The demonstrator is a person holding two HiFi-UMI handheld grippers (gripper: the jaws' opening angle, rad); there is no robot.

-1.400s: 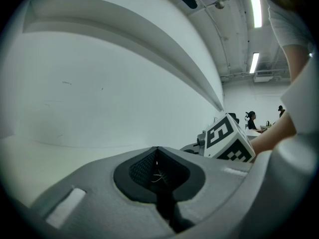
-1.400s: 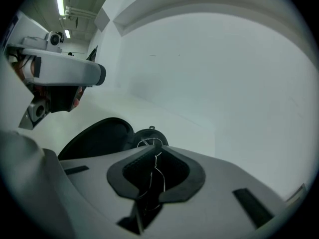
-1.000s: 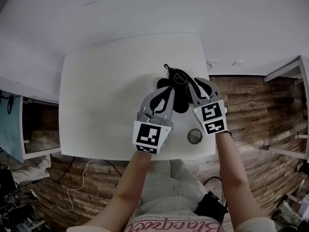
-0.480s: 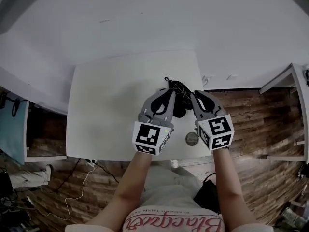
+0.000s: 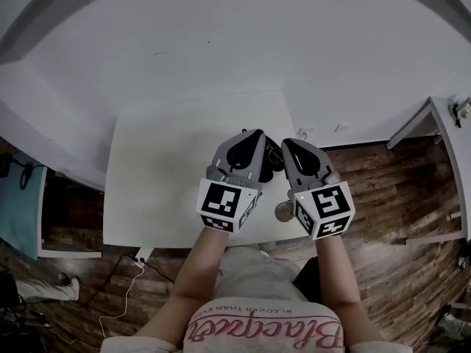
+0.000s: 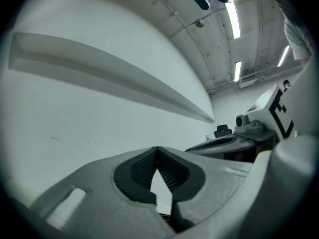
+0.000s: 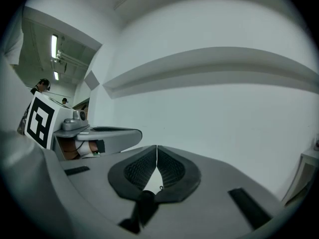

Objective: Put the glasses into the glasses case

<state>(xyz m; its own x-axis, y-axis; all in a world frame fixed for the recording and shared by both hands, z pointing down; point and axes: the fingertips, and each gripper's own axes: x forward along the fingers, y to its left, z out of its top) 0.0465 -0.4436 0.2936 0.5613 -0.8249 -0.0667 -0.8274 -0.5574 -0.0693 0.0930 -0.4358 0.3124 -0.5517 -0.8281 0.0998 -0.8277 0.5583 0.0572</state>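
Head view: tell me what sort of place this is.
Probably an indoor workroom or lab: a white table against a plain white wall, wood-plank floor, and ceiling strip lights in the left gripper view.

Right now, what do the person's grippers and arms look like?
The left gripper and right gripper are grey moulded shells with black ribbed pads, each carrying a white cube with black square markers. Bare arms; light shirt with red script lettering.

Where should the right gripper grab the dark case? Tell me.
Probably from straight above, on the edge showing between both grippers: the dark case lies on the white table, otherwise hidden behind the shut left gripper and right gripper.
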